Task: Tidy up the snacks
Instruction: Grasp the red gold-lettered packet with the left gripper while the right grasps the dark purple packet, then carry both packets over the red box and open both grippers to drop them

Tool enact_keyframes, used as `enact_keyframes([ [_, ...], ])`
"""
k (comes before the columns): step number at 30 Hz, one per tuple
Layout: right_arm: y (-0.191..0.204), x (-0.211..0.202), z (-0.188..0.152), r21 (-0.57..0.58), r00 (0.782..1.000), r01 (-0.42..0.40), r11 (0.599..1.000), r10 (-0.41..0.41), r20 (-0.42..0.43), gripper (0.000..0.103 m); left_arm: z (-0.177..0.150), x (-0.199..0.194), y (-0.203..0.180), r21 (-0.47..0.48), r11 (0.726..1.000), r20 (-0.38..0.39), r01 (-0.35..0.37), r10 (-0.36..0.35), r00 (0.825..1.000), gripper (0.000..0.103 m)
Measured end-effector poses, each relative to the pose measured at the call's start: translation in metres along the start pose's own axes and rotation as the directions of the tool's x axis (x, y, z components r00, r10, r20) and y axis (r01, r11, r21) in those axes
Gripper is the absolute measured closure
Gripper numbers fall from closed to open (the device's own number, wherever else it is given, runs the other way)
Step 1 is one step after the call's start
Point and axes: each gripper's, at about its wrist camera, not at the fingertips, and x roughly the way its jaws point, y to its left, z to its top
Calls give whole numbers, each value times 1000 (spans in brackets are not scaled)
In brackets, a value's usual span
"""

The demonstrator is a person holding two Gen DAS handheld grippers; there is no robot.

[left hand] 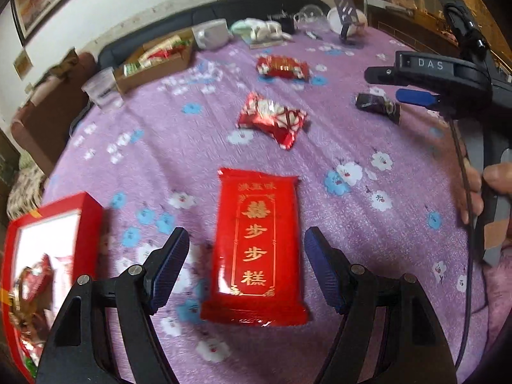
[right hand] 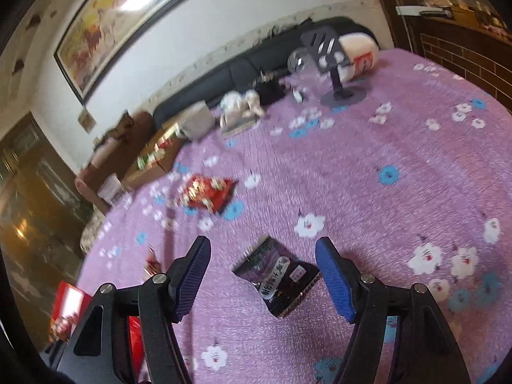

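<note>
The left gripper (left hand: 245,256) has its fingers (left hand: 169,265) spread, pinching nothing; a flat red packet with gold characters (left hand: 256,249) lies on the table (left hand: 179,147) between them, untouched. At the lower left of that view sits an open red box (left hand: 86,224) with wrapped snacks inside. Above the packet lies a red-and-white wrapped snack (left hand: 272,118), and farther up another red snack (left hand: 283,67). At the right edge, a hand (left hand: 492,188) holds the right gripper (left hand: 396,84). In the right wrist view, the right gripper's fingers (right hand: 336,278) are likewise spread and empty, with a dark purple snack packet (right hand: 278,275) on the lilac flowered cloth between them. A cardboard tray of snacks (left hand: 153,60) stands at the upper left.
</note>
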Motion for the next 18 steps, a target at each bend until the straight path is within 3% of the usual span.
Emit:
enact_keyframes([
  [3, 8, 17, -5, -52, 997, 33, 998, -36, -71, 32, -1, 6, 1, -11, 1000, -9, 21, -21, 1000, 24],
  [8, 25, 23, -11, -180, 988, 116, 977, -132, -80, 32, 2, 14, 12, -57, 994, -26, 96, -97, 995, 24],
  [10, 29, 25, -14, -223, 981, 153, 963, -175, -83, 41, 1, 14, 15, -63, 993, -17, 104, -106, 994, 25],
  [11, 30, 25, -15, -239, 976, 180, 954, -204, -79, 52, 1, 14, 14, -58, 992, -9, 108, -108, 994, 29],
  [14, 30, 23, -16, -270, 964, 228, 935, -257, -75, 62, 2, 12, 13, -51, 992, 6, 120, -119, 993, 51],
  [18, 29, 20, -17, -267, 962, 226, 937, -257, -87, 66, 3, 11, 15, -57, 990, 12, 128, -127, 992, 55],
])
